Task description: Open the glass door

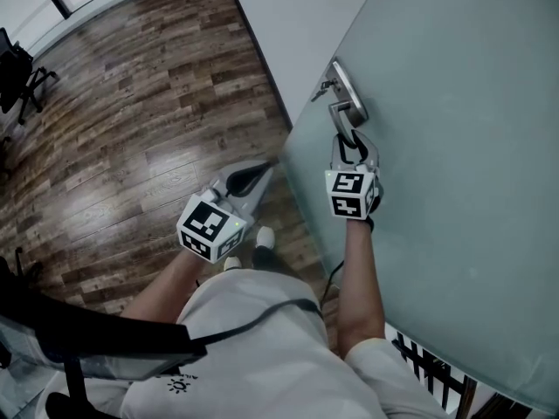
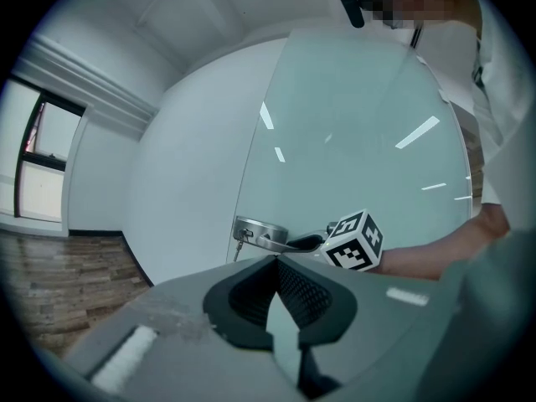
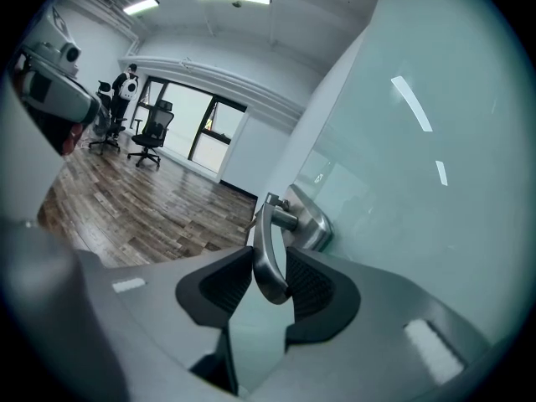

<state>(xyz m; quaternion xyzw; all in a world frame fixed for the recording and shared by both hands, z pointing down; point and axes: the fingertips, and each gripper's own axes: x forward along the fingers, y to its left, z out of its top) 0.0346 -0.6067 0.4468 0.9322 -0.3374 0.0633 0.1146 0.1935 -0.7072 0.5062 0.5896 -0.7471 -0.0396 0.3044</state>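
The frosted glass door [image 1: 454, 147] fills the right of the head view and carries a metal lever handle [image 1: 345, 116] near its left edge. My right gripper [image 1: 354, 147] reaches up to that handle. In the right gripper view the door handle [image 3: 266, 249] hangs down between the two dark pads, and my right gripper [image 3: 270, 279] is shut on it. My left gripper [image 1: 266, 171] is held away from the door, to the left of its edge and lower in the picture, pointing toward it. Its tips meet with nothing between them [image 2: 276, 260]. From there the handle [image 2: 268, 239] shows ahead.
A white wall [image 1: 297, 24] meets the door's left edge. Dark wood flooring [image 1: 131, 129] spreads to the left. Office chairs [image 3: 151, 136] stand far off by the windows, and another black chair [image 1: 22, 77] sits at the head view's upper left. A black rail [image 1: 424, 365] shows at the lower right.
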